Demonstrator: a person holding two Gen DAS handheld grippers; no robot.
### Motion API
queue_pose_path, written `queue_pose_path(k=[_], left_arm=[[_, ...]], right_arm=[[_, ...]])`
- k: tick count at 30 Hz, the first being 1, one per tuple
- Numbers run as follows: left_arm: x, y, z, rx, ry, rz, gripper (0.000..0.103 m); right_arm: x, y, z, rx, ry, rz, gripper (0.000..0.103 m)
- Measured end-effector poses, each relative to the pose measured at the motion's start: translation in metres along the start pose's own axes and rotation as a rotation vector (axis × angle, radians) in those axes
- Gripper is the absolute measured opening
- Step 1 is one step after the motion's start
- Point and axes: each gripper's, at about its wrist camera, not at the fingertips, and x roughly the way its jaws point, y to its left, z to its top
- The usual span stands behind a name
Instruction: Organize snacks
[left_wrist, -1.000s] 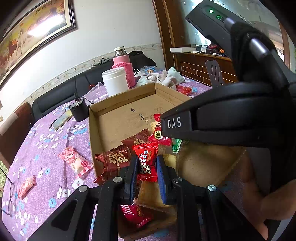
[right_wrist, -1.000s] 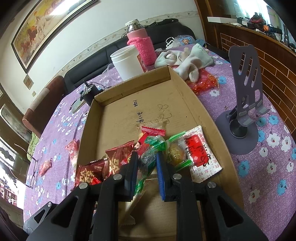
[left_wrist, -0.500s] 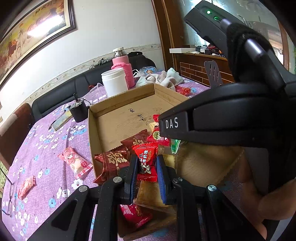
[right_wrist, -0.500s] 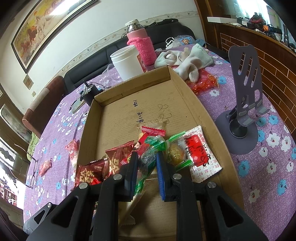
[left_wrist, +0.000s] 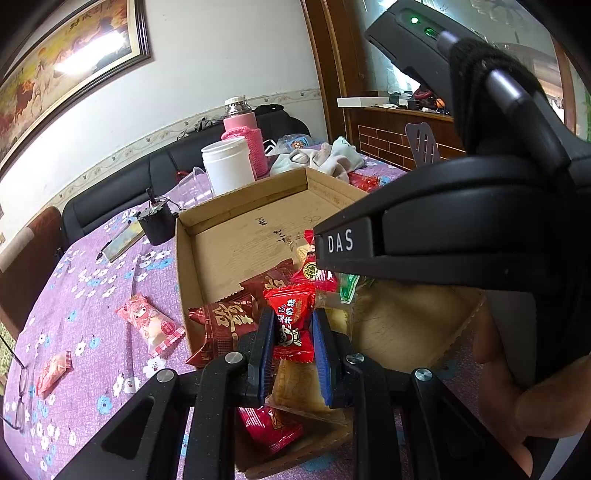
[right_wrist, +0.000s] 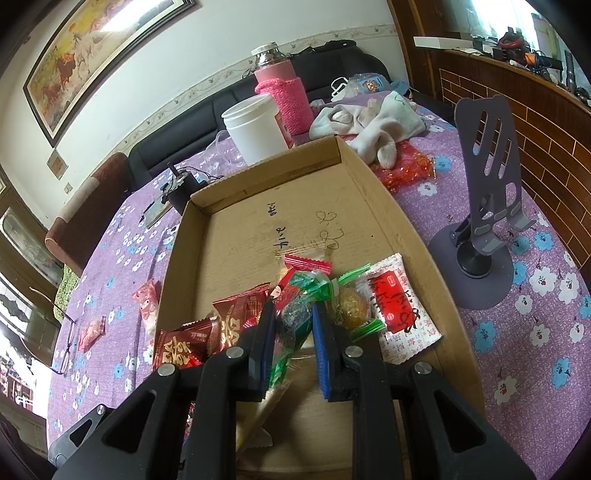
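A shallow cardboard tray (left_wrist: 229, 251) (right_wrist: 251, 236) lies on the purple flowered tablecloth, with several wrapped snacks piled at its near end. My left gripper (left_wrist: 293, 332) is shut on a bright red candy packet (left_wrist: 291, 317), held just above the dark red packets (left_wrist: 229, 321). My right gripper (right_wrist: 293, 332) is shut on a green-wrapped candy (right_wrist: 295, 321), beside a yellow sweet in a green wrapper (right_wrist: 351, 304) and a white-and-red packet (right_wrist: 399, 306). The right gripper's black body (left_wrist: 443, 236) fills the right of the left wrist view and hides part of the tray.
On the cloth left of the tray lie a pink packet (left_wrist: 149, 323), a small red packet (left_wrist: 51, 373) and glasses (right_wrist: 62, 339). Behind the tray stand a white jar (right_wrist: 255, 129) and a pink flask (right_wrist: 284, 96), with socks (right_wrist: 369, 122). A grey phone stand (right_wrist: 484, 206) is at right.
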Motion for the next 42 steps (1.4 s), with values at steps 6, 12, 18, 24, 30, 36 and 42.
queue_pose_path(k=[6, 12, 18, 24, 30, 36, 42], left_arm=[[-0.002, -0.001, 0.0, -0.001, -0.001, -0.001, 0.02], [-0.005, 0.0, 0.001, -0.003, -0.018, 0.002, 0.045], [-0.006, -0.001, 0.002, 0.002, -0.024, 0.003, 0.046], [-0.006, 0.002, 0.002, -0.007, -0.029, 0.004, 0.053], [-0.008, 0.003, 0.004, -0.006, -0.045, 0.007, 0.057], [-0.017, 0.007, 0.008, -0.023, -0.093, 0.014, 0.067], [-0.027, 0.029, 0.013, -0.114, -0.124, 0.063, 0.083]], right_arm=[[-0.001, 0.0, 0.002, 0.0, -0.005, -0.004, 0.019], [-0.002, 0.0, 0.002, 0.001, -0.006, -0.005, 0.019], [-0.004, 0.0, 0.002, 0.008, -0.012, -0.003, 0.019], [-0.006, -0.001, 0.002, 0.011, -0.022, -0.007, 0.029], [-0.011, -0.002, 0.003, 0.016, -0.043, -0.014, 0.043], [-0.031, 0.001, 0.007, -0.002, -0.135, -0.058, 0.054], [-0.061, 0.011, 0.008, 0.01, -0.23, -0.085, 0.063]])
